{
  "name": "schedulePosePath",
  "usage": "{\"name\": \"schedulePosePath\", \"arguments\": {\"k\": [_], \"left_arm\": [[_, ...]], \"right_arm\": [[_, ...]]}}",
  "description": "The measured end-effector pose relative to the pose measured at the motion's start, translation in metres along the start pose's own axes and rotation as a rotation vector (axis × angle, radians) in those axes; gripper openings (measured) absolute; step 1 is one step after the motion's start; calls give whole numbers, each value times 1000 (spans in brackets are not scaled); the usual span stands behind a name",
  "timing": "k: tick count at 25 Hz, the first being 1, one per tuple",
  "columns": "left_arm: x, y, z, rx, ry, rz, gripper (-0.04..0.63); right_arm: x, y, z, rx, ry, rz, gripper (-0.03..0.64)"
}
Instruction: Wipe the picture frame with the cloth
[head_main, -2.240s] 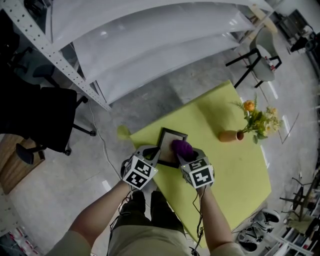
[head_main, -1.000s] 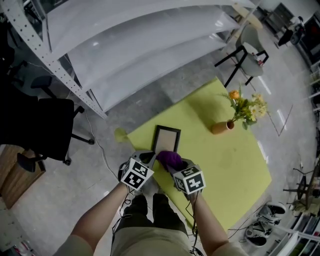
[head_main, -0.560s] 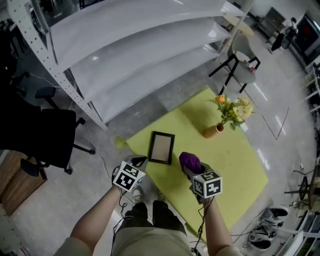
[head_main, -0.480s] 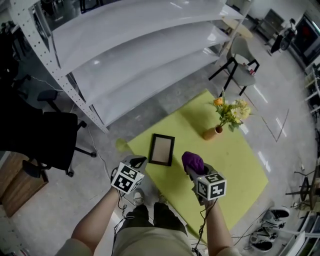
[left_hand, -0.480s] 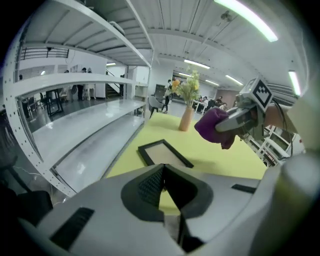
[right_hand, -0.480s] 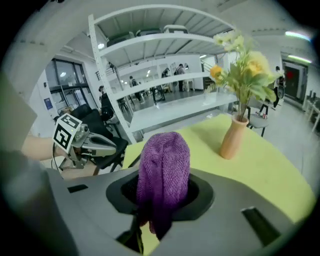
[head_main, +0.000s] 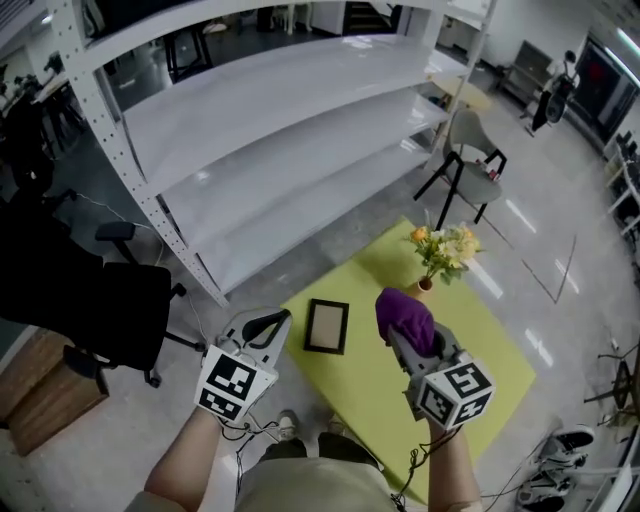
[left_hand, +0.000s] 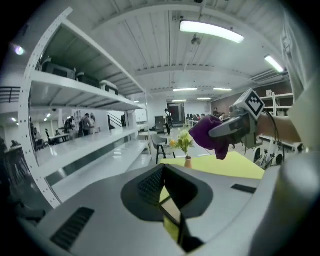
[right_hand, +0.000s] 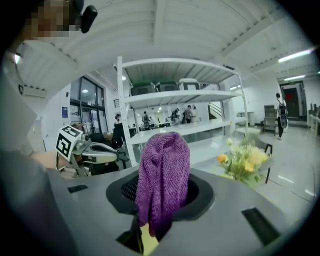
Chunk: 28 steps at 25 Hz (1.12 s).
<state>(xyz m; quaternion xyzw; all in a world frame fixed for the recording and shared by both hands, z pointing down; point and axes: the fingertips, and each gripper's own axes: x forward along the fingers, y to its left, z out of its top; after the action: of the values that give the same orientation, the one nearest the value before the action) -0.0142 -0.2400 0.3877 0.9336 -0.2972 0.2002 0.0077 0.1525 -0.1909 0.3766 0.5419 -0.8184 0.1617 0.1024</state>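
One purple cloth (head_main: 403, 316) we are clamping in right gripper (head_main: 408, 330) | left gripper (head_main: 268, 322) closed, empty | picture frame (head_main: 326, 326) lying below between, nearer left

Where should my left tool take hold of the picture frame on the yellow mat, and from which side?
Probably its left long rail, coming in low from the left, where the left tool sits. The picture frame lies flat on the mat, so only its thin border offers an edge to pinch. The right tool is busy holding the cloth.
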Motion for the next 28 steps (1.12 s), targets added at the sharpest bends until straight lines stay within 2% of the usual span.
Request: {"name": "schedulePosePath", "arguments": {"k": [5,8,12,15,18,23,26,28], "left_arm": [[-38,2,76,84,-160,57,8],[-63,4,118,72,-284,91,8],[-94,4,154,72,-366,128,8],[-117,4,170,94,-394,166,8],[-136,4,173,132,-391,207,8],[-147,-2,172,142,-393,220,8],[-147,-14,167,151,-388,200,8],[-144,-16,159,154,-367,197,8]], "right_arm": [[-34,23,69,-114,-135,0,114],[-54,35,107,-169,-218,-6,114],[-83,52,149,-253,-320,-26,114],[-101,69,174,-312,-397,-28,114],[-114,84,190,-316,-476,-17,114],[-121,84,187,-273,-519,-27,112],[-120,80,173,-290,-494,-58,110],[-113,85,167,-289,-482,-42,110]]}}
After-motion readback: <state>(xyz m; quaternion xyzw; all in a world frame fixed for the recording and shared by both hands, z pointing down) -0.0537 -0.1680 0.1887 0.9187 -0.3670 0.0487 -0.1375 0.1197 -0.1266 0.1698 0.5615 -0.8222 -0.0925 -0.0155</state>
